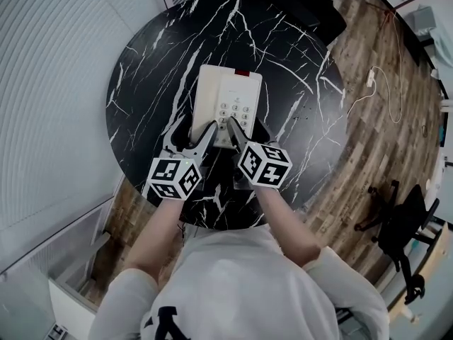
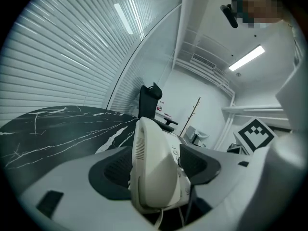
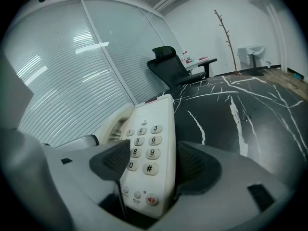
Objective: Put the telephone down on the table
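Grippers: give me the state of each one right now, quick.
Left gripper: jaws closed on the telephone, handset side.
Right gripper: jaws closed on the telephone, keypad side.

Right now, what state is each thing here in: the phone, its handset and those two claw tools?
telephone: gripped at its near end by both grippers, over the table; whether it rests on the table cannot be told.
handset: seated in its cradle, on the telephone's left side.
left gripper: jaws closed on the telephone's handset side.
right gripper: jaws closed on the telephone's keypad side.
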`<state>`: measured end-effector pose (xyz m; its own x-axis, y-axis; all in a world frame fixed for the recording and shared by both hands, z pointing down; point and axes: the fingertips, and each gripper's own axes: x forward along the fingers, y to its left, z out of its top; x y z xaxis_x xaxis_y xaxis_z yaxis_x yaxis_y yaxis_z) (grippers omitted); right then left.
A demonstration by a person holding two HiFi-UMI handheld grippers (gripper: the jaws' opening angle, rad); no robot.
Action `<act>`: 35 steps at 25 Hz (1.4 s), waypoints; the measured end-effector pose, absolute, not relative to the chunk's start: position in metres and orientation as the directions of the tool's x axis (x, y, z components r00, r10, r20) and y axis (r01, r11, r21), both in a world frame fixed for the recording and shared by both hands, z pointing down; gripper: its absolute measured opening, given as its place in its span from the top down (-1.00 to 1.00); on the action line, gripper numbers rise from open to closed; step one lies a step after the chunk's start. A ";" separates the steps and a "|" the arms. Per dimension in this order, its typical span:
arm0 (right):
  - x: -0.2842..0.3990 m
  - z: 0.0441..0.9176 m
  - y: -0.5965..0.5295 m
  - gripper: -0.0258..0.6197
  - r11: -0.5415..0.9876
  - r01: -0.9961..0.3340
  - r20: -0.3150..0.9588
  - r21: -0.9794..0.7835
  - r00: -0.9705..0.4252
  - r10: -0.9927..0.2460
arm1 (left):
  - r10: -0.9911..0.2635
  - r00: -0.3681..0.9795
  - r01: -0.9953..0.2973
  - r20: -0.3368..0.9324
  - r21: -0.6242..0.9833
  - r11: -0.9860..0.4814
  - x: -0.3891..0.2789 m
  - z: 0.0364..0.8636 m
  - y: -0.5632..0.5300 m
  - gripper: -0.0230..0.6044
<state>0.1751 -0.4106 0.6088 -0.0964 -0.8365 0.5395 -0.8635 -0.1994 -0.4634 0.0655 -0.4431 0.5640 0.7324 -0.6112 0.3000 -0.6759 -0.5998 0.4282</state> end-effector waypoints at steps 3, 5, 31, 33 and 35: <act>0.179 0.607 -0.403 -0.10 -0.222 -0.871 0.544 -0.438 -0.060 -0.837 | -0.627 0.719 -0.691 0.301 0.411 -0.594 0.057 0.562 -0.440 -0.05; 0.186 0.599 -0.397 -0.10 -0.235 -0.878 0.532 -0.417 -0.026 -0.846 | -0.649 0.705 -0.703 0.285 0.402 -0.587 0.050 0.553 -0.439 -0.05; 0.133 0.337 -0.318 0.82 0.080 -0.961 -0.084 -0.265 -0.059 -0.995 | -0.595 0.800 -0.562 -0.083 0.245 -0.790 0.038 0.324 -0.330 0.91; 0.131 0.333 -0.309 0.82 0.091 -0.963 -0.090 -0.255 -0.070 -0.993 | -0.596 0.798 -0.562 -0.088 0.247 -0.789 0.039 0.320 -0.322 0.91; 0.132 0.330 -0.295 0.82 0.103 -0.963 -0.094 -0.248 -0.082 -0.992 | -0.599 0.795 -0.563 -0.092 0.256 -0.786 0.042 0.317 -0.310 0.91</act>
<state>0.1317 -0.2954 0.3296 -0.0819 -0.9922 -0.0938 -0.9634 0.1029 -0.2475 0.0417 -0.3102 0.3172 0.7952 -0.5993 -0.0918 -0.5627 -0.7859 0.2563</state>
